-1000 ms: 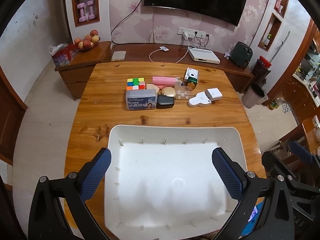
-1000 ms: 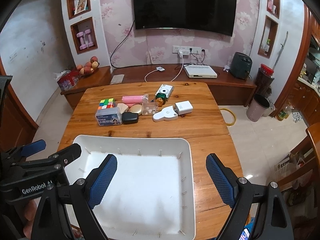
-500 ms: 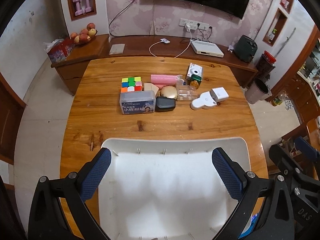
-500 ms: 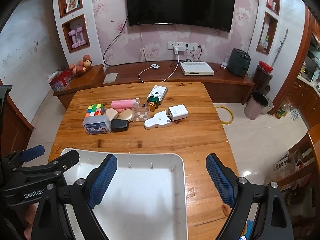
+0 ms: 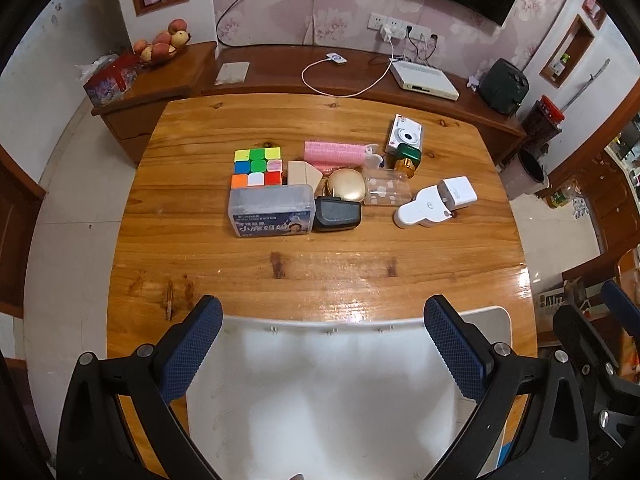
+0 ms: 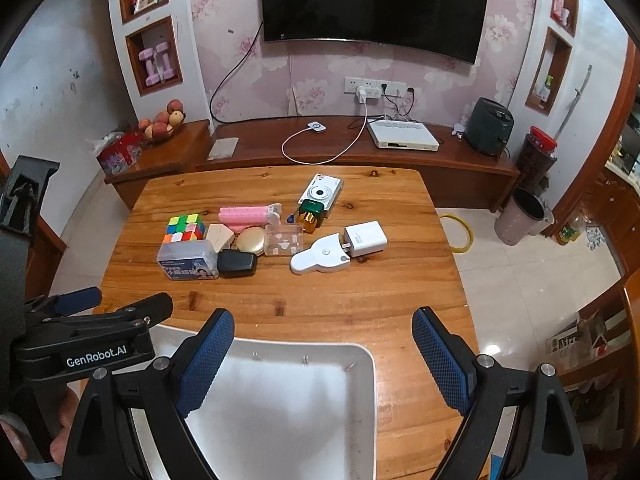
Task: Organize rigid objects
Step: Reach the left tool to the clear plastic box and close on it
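Note:
A white tray (image 5: pixel 492 314) lies at the table's near edge, also in the right wrist view (image 6: pixel 360 352). Beyond it sits a cluster of small things: a Rubik's cube (image 5: pixel 257 167), a grey lidded box (image 5: pixel 270 210), a black charger (image 5: pixel 337 214), a gold compact (image 5: pixel 346 189), a pink roller (image 5: pixel 334 153), a white camera (image 5: pixel 405 135) and a white charger (image 5: pixel 458 193). My left gripper (image 5: pixel 322 340) is open and empty above the tray. My right gripper (image 6: pixel 323 354) is open and empty above the tray's right side.
The wooden table (image 5: pixel 320 272) has bare wood between tray and cluster. A TV bench (image 6: pixel 360 148) stands behind the table. A bin (image 6: pixel 520 216) stands on the floor at the right. The left gripper's body (image 6: pixel 92 344) shows at the left of the right wrist view.
Both grippers have risen and pulled back, so the tray has slid lower in both views and more of the table shows. Both stay open and empty.

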The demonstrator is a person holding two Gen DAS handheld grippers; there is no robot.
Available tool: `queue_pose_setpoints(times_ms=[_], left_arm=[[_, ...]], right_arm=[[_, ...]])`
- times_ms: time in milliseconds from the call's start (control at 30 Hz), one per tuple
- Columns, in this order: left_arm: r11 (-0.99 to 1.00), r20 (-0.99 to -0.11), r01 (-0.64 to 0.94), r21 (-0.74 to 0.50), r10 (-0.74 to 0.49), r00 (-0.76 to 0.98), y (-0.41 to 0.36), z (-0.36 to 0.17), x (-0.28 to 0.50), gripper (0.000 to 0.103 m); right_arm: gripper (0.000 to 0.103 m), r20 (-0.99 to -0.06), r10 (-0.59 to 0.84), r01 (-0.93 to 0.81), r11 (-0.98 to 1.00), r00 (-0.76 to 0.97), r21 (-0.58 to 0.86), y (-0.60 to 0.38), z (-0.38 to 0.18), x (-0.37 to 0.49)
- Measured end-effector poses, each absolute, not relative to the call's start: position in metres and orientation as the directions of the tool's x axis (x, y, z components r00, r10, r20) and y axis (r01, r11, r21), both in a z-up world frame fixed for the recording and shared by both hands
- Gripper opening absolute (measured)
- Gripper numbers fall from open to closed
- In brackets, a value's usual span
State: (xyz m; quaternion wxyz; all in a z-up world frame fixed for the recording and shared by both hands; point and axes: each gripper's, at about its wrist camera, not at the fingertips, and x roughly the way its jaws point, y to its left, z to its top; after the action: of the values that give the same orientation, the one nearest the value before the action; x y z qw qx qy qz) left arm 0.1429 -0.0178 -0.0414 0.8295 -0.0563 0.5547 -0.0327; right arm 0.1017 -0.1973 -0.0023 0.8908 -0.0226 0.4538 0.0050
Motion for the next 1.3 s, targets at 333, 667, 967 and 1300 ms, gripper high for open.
queue_pose_setpoints(times_ms=[333, 667, 967, 1300], left_arm=[[0.989, -0.925, -0.036, -0.141, -0.119, 0.362, -0.004, -0.038, 0.188, 0.101], [0.986, -0.956, -0.087, -0.140, -0.112, 0.272, 0.005, -0.094, 0.234, 0.101], [0.986, -0.972, -0.161, -0.031, 0.008, 0.234, 0.002, -0.136, 0.263, 0.101], [0.988, -0.972, -0.148, 0.048, 0.080, 0.221, 0.004, -0.145, 0.271, 0.102]], right_arm=[[0.091, -0.809, -0.008, -0.012, 1.000, 0.588, -0.019, -0.205, 0.004, 0.132], [0.091, -0.819, 0.034, -0.017, 0.999, 0.573, 0.030, -0.209, -0.010, 0.154], [0.091, -0.857, 0.068, -0.044, 0.998, 0.511, 0.053, -0.203, -0.051, 0.161], [0.091, -0.866, 0.098, -0.045, 0.995, 0.490, 0.087, -0.209, -0.064, 0.163]])
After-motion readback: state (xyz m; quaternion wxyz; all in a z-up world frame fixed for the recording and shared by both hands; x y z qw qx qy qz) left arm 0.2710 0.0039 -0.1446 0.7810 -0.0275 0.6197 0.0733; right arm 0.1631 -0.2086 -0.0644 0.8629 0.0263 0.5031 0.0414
